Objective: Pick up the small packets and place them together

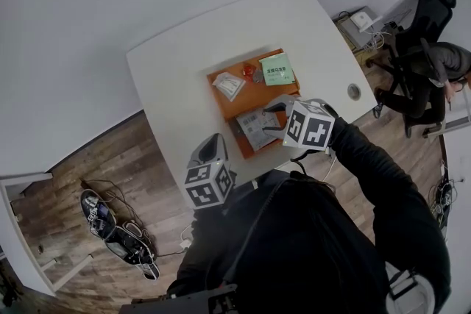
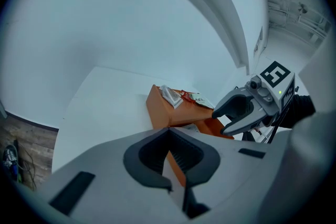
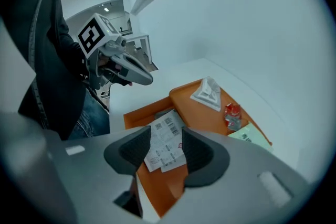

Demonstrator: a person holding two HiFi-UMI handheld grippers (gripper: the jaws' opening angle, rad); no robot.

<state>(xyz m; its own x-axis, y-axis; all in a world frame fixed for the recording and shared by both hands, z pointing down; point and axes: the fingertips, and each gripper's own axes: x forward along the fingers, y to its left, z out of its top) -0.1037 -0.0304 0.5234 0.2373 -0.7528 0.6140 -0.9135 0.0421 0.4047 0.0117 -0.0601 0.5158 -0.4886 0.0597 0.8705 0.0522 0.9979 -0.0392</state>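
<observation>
Closest in are the two tongs. The left tongs [image 2: 168,135] have their tips together with nothing between them. They hang off the near edge of the white tabletop [image 1: 184,62], at about 7 o'clock from the trays. I judge I'm keeping them parked there so they stay out of the working hand's way.

The right tongs [image 3: 164,147] stand apart above the labelled white packets [image 3: 168,136]. The packets show in the gap between the pads, but neither pad presses on them. They lie flat on the near orange tray [image 3: 137,114], overlapping each other, so I take this to be the gathering pile and the reason my right hand is tipped down over this spot.

At 12 o'clock from that pile is the far orange tray [image 1: 257,93], sitting a step higher. Its packets lie apart from one another, which tells me they are yet to be collected. A crumpled white packet [image 1: 228,85] sits at 9 o'clock, a small red packet [image 1: 249,70] at about 12, and a green packet [image 1: 278,70] at 2, hanging a little over the tray's edge.

My count:
- **Trays:** two orange ones.
- **Tongs:** two.
- **Labelled packets:** two that I can separate in the pile.
- **Other packets:** one crumpled white, one red and one green.

A greyish scrap touches the red one, and I cannot tell whether it is a packet of its own.
</observation>
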